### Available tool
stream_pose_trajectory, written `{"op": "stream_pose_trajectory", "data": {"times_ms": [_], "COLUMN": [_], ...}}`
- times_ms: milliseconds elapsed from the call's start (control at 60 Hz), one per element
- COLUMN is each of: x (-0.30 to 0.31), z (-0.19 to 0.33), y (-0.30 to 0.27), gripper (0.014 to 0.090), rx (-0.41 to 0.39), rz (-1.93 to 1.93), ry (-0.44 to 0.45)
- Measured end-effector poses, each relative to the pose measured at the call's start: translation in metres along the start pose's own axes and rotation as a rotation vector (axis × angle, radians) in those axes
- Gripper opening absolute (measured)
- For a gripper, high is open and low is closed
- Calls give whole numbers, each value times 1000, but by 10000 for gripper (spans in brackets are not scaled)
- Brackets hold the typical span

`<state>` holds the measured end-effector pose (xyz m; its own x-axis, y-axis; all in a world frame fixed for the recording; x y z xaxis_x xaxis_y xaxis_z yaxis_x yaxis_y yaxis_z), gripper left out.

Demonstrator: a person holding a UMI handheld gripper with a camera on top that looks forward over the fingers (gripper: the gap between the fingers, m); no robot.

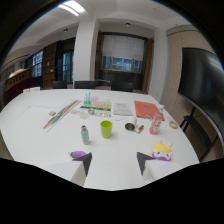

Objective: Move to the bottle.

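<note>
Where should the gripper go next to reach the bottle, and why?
Probably forward and a little toward its left finger. The gripper is open with nothing between its fingers, and the small bottle stands upright on the white table beyond the left fingertip, beside the green cup. Drifting right would meet the cup instead.

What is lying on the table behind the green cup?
Behind the green cup on the white table lie a sheet of printed paper and a row of small colourful items. The cup's inside cannot be seen from here.
</note>
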<state>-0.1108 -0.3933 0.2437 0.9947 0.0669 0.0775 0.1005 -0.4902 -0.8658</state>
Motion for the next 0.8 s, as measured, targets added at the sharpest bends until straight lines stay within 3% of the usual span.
{"op": "stream_pose_trajectory", "data": {"times_ms": [17, 33, 200, 217, 233, 450, 483, 500, 517, 800], "x": [1, 1, 23, 27, 30, 98, 107, 118, 126, 236], "z": [0, -1, -10, -11, -12, -3, 7, 5, 8, 119], "y": [0, 1, 18, 20, 22, 40, 38, 40, 39, -20], "gripper": [810, 855, 855, 808, 854, 856, 858, 813, 855, 857], "rx": [-1, -3, -26, -28, -30, -58, -60, -59, -59, -39], "rz": [-1, -2, -2, -1, 1, -5, -2, 1, 3, 36], "ry": [0, 2, 16, 18, 19, 74, 87, 93, 99, 120]}}
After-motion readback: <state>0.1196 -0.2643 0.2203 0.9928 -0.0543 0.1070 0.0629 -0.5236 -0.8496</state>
